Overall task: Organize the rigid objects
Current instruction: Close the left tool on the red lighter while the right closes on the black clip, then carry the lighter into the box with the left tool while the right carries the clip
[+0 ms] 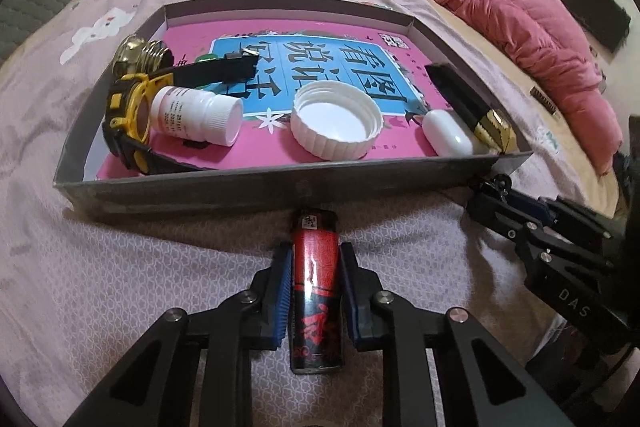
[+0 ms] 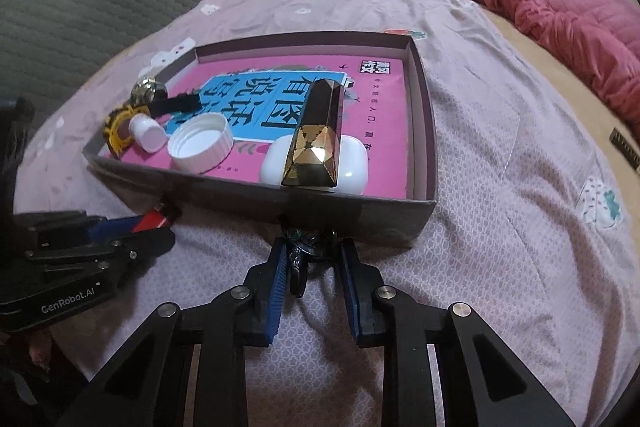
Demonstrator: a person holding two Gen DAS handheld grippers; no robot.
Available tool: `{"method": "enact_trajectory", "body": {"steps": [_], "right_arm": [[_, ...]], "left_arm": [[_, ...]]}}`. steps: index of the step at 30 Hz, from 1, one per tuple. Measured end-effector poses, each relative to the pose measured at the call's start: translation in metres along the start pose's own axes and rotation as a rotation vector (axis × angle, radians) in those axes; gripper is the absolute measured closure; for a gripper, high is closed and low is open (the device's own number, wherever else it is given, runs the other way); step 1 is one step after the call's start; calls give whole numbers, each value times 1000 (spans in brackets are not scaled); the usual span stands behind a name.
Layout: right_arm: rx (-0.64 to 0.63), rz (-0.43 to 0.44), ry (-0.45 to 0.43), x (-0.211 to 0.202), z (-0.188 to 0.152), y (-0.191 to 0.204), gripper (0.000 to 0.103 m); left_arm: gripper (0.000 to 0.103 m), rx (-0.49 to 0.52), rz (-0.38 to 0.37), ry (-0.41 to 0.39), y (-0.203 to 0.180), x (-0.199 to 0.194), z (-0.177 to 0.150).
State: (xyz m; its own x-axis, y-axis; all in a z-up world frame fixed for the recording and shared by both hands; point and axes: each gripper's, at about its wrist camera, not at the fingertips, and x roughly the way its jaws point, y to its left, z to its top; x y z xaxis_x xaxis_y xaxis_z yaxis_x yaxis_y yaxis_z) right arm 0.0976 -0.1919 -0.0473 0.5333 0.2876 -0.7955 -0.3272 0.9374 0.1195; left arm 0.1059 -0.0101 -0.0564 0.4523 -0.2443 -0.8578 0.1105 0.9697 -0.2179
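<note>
Left gripper [image 1: 312, 291]: jaws clamped on a red-and-black lighter [image 1: 316, 291] that lies on the bed [image 1: 120, 267], its far end touching the box's near wall. The left wrist view shows the whole lighter; the right wrist view shows only its red tip.

Box [image 1: 280, 187]: shallow grey cardboard box on the lilac bedsheet, lined with a pink-and-blue booklet [image 1: 320, 67].

Box, left end: yellow-and-black wristwatch [image 1: 128, 115] standing on edge, a brass-coloured threaded piece [image 1: 140, 55] behind it in the far left corner, and a small white pill bottle [image 1: 196, 115] on its side against the watch.

Box, middle: white ribbed lid [image 1: 336, 127], open side up.

Box, right end: white oval case [image 1: 448, 137] by the near wall, with a black-and-gold faceted tube [image 1: 468, 103] beside it. Only the right wrist view shows the tube resting on top of the case.

Right gripper [image 2: 312, 267]: jaws drawn close on a small dark metal trinket [image 2: 298, 255] just outside the box's near wall by its right corner. In the left wrist view the trinket is barely visible.

Far right: pink quilt [image 1: 520, 27] bunched at the bed's edge.
</note>
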Motion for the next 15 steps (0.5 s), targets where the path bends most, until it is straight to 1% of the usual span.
{"method": "enact_trajectory", "body": {"steps": [2,8,11,15], "right_arm": [[6,12,3,-1,0,0,77],[-3,37,-18,-9,0,4,79],[-10,55,-26,-14,-1,8,79],[-24,83,-40,-23,-3,13,79]], "left_arm": [[81,-19,-24,1,4,-3,-1],[81,-8,-52,-13,-1,-14,-6],[81,-5,-56,-34,-3,-21,-5],[80,-6,-58,-82,-2,-37,-4]]}}
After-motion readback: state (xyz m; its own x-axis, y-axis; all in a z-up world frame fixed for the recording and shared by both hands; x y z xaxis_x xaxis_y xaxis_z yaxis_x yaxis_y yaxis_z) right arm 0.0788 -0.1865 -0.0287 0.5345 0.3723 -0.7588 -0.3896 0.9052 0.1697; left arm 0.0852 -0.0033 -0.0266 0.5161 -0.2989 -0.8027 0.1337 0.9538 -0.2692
